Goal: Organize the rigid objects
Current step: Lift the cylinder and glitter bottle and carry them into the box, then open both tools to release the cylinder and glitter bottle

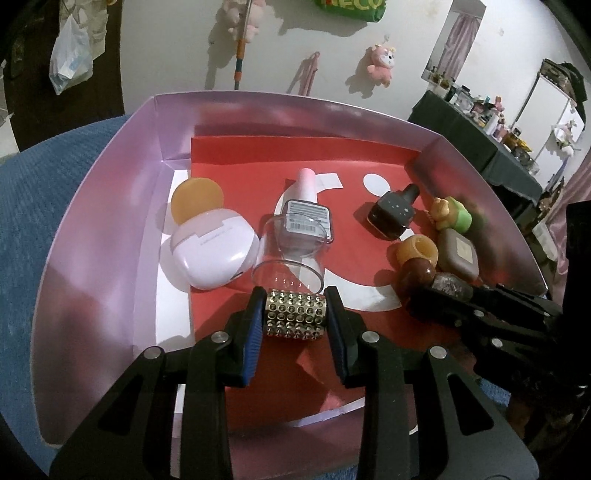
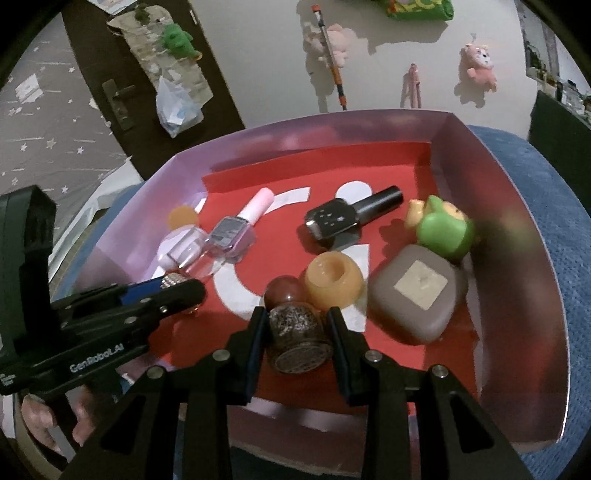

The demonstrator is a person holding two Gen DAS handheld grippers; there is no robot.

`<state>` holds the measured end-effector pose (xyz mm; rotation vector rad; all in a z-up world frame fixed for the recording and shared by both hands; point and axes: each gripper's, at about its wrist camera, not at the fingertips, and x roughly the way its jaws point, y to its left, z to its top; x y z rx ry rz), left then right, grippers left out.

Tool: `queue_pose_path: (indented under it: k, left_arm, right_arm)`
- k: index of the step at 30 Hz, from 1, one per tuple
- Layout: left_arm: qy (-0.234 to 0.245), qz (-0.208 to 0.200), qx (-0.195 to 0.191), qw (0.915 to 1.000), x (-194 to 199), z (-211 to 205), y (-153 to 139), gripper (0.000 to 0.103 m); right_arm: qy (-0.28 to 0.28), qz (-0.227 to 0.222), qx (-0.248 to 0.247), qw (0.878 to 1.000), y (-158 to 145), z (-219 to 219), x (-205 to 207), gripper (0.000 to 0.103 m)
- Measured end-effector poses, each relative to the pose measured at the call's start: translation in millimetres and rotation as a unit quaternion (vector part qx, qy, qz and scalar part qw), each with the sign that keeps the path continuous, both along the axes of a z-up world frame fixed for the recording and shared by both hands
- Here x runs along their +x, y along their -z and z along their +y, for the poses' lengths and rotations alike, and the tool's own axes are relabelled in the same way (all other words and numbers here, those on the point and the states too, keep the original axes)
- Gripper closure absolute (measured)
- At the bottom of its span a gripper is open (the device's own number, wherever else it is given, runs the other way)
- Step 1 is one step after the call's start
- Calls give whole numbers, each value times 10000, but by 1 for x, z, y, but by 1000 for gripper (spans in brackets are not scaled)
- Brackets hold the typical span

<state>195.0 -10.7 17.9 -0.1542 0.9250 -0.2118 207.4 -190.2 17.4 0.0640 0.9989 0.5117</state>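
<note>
Both angled downward, left tool and right tool each clamped tight.

"GenRobot.AI" on left gripper body

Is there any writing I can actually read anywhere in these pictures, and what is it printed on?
"GenRoboLAI", roughly: left gripper body, last letters unclear.
"ECO", cut off at the frame edge: green bag on the wall.
Barcode label on the pink-capped bottle: too small to read.
Line on the white case: too blurred.
</note>
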Motion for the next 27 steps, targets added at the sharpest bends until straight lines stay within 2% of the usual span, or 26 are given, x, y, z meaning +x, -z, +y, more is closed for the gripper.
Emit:
queue_pose_path:
  k: [27]
  left_arm:
    - [1,-5,2,10000,2,1,2,72]
  right_arm:
    - [142,-83,-29,9999,2,-1,4,67]
